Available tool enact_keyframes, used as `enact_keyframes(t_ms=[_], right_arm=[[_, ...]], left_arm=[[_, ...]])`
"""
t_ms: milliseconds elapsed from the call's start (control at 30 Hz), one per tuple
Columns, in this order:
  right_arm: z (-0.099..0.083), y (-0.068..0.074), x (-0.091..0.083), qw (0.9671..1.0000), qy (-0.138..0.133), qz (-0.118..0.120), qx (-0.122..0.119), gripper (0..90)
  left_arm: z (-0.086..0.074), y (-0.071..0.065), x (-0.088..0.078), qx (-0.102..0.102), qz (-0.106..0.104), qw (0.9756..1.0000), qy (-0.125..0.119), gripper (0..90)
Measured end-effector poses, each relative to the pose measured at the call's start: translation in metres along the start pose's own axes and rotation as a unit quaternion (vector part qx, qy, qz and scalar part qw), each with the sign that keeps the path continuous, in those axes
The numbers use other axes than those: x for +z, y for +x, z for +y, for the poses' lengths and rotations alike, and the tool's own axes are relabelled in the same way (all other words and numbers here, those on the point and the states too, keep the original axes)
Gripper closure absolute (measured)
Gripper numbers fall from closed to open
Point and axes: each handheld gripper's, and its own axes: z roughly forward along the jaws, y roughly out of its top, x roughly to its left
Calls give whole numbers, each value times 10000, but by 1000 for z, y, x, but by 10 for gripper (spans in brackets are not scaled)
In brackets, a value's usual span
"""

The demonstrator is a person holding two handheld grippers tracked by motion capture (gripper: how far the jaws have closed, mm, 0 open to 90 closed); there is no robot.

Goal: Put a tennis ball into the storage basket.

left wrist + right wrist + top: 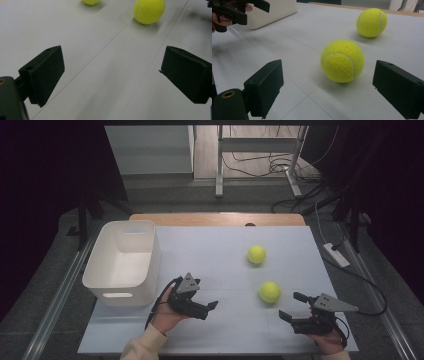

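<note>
My right hand-held gripper sits low with jaws spread wide, the near tennis ball just ahead of them on the worktop. Beyond that ball lies the second ball. My left hand-held gripper, jaws also apart, is left of it, beside the white bin.
</note>
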Motion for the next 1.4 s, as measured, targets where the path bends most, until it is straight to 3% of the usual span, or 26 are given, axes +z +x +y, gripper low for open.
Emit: enact_keyframes(t_ms=[533, 1400], right_arm=[[2, 1, 0, 10000, -68, 27, 4, 97], [4, 0, -3, 9998, -184, 61, 55, 98]], left_arm=[[8, -1, 11, -4, -169, 9999, 4, 59], [35, -11, 52, 77, -596, 9981, 106, 65]])
